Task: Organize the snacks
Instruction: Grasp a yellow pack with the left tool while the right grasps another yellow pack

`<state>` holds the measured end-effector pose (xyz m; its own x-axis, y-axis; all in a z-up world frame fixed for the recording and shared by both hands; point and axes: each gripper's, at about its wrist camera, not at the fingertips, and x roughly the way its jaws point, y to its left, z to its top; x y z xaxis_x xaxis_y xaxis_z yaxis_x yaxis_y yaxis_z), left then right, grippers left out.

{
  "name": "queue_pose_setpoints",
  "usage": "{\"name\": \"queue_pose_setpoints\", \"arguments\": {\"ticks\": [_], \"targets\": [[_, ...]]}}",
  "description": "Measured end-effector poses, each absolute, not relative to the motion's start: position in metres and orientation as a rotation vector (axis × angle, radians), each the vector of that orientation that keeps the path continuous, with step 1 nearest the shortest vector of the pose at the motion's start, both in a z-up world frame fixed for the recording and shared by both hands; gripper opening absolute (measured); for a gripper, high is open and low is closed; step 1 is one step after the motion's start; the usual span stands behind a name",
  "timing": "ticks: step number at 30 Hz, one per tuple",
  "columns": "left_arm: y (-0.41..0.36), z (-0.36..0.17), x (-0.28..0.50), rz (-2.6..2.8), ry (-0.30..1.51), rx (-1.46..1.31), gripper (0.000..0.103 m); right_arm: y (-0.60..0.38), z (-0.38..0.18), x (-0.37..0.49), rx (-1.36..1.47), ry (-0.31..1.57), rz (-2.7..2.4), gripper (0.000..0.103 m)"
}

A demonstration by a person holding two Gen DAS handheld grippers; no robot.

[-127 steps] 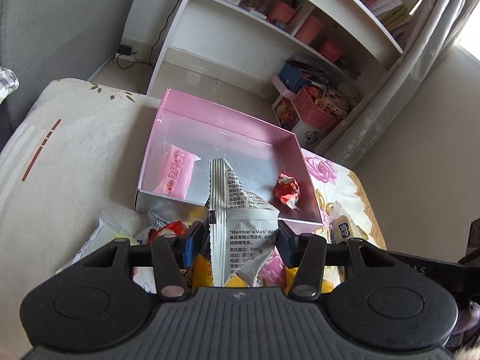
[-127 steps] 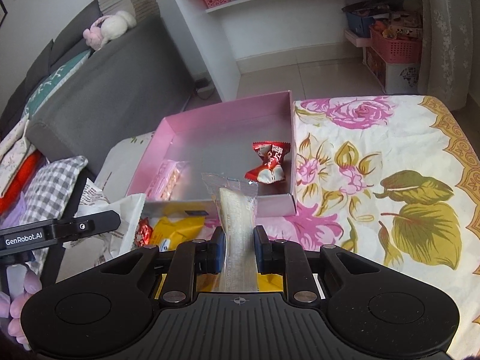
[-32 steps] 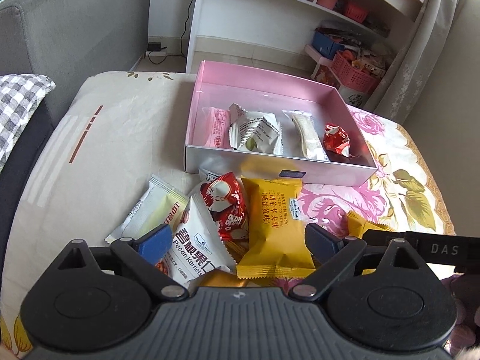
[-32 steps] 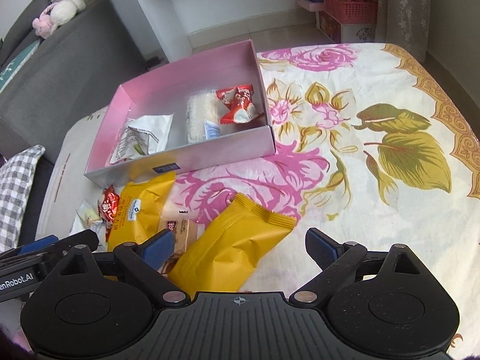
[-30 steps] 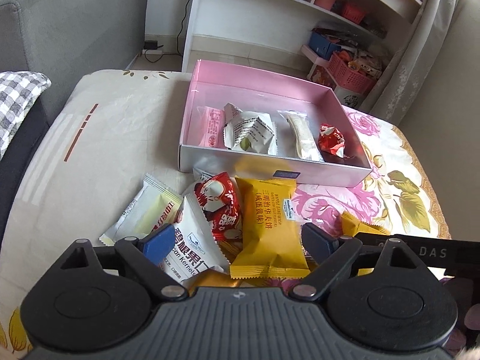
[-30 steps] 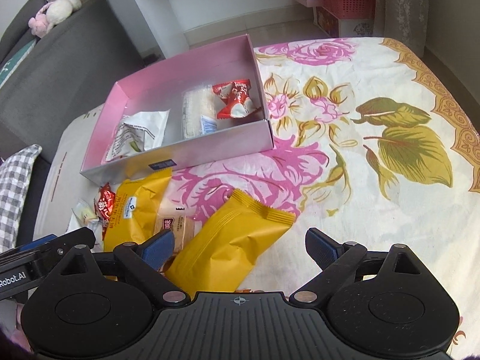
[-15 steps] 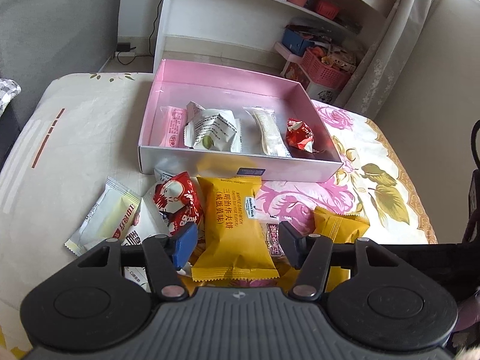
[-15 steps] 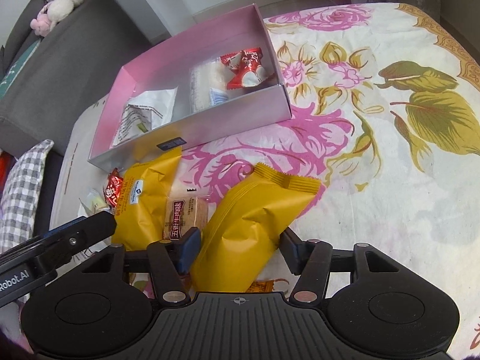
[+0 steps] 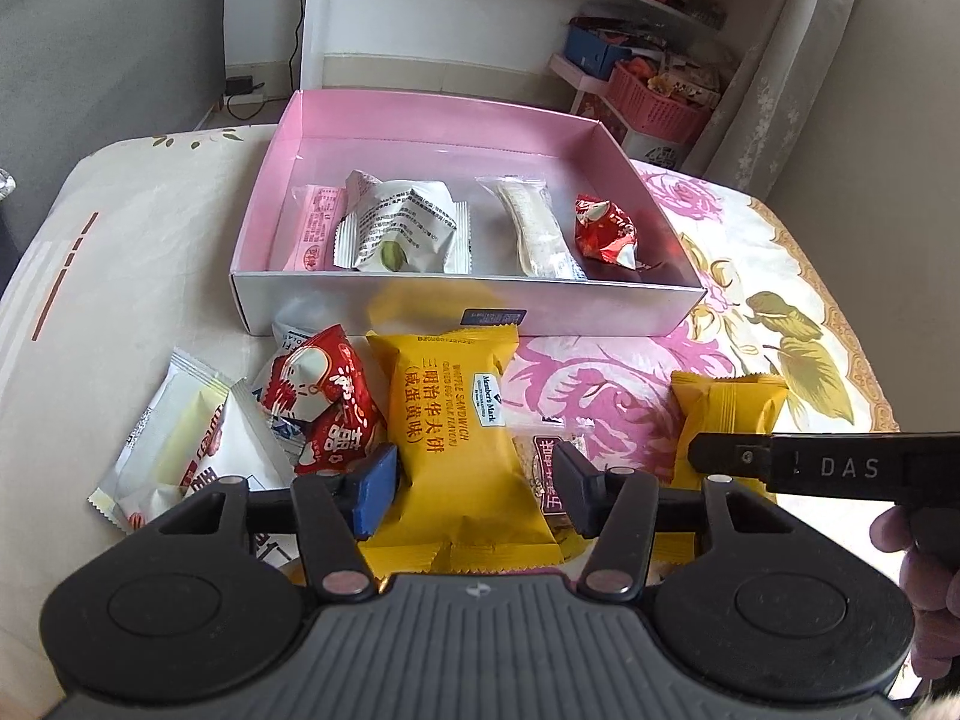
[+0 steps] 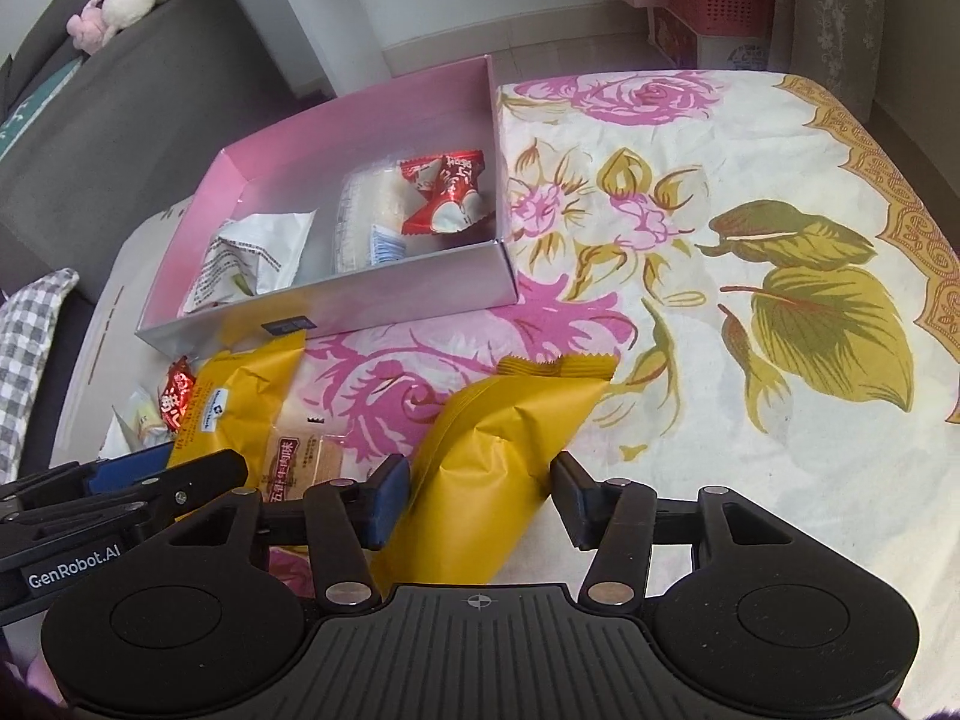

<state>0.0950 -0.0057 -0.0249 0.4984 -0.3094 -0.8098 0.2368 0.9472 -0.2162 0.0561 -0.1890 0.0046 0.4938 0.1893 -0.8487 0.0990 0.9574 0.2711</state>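
Now both grippers bracket a packet each, jaws closing; left gripper [image 9: 474,483] straddles the labelled yellow pack [image 9: 462,438], right gripper [image 10: 480,495] straddles the plain yellow pack [image 10: 498,456].

Left: blue pad at the pack's left edge, black pad at its right edge, both seem to touch the wrapper; pack flat on the cloth [image 9: 120,276], long axis running away from the fingers toward the box [image 9: 468,306], its far end touching the box's near wall.

Right: pack lies between the pads, bulging and creased at the pinch, so I judge it gripped; long axis slants up and right, away from the fingers, serrated end farthest out; box up and left of it, well apart.

Box holds four snacks in a row: pink bar [image 9: 315,228], white pouch [image 9: 402,228], pale stick [image 9: 534,228], red candy [image 9: 603,231].

Loose near the left gripper: red packet [image 9: 324,408], white packets [image 9: 180,438], brown bar [image 9: 549,462] between the two yellow packs.

Judgement: each pack already points boxward along its length; lift and carry forward, left pack nearer.
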Motion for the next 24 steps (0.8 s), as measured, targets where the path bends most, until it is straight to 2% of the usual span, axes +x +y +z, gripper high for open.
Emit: {"name": "queue_pose_setpoints", "arguments": {"ticks": [1,5,15,18,22,24], "targets": [[-0.007,-0.026,0.096,-0.326,0.999,-0.077,0.051,-0.190,0.005,0.057,0.289,1.053,0.046,0.052],[-0.009,-0.032,0.101,-0.299,1.009,-0.057,0.048,-0.195,0.004,0.057,0.274,1.058,0.011,0.070],[-0.007,-0.033,0.100,-0.273,1.001,-0.061,0.039,-0.187,-0.010,0.058,0.322,1.116,0.032,0.073],[-0.006,-0.032,0.100,-0.275,1.002,-0.071,0.037,-0.182,-0.010,0.057,0.287,1.108,0.018,0.069],[-0.004,-0.028,0.098,-0.280,0.996,-0.079,0.036,-0.179,-0.009,0.055,0.258,1.095,0.007,0.053],[-0.004,-0.025,0.098,-0.286,0.993,-0.087,0.036,-0.180,-0.007,0.054,0.262,1.091,0.008,0.050]]}}
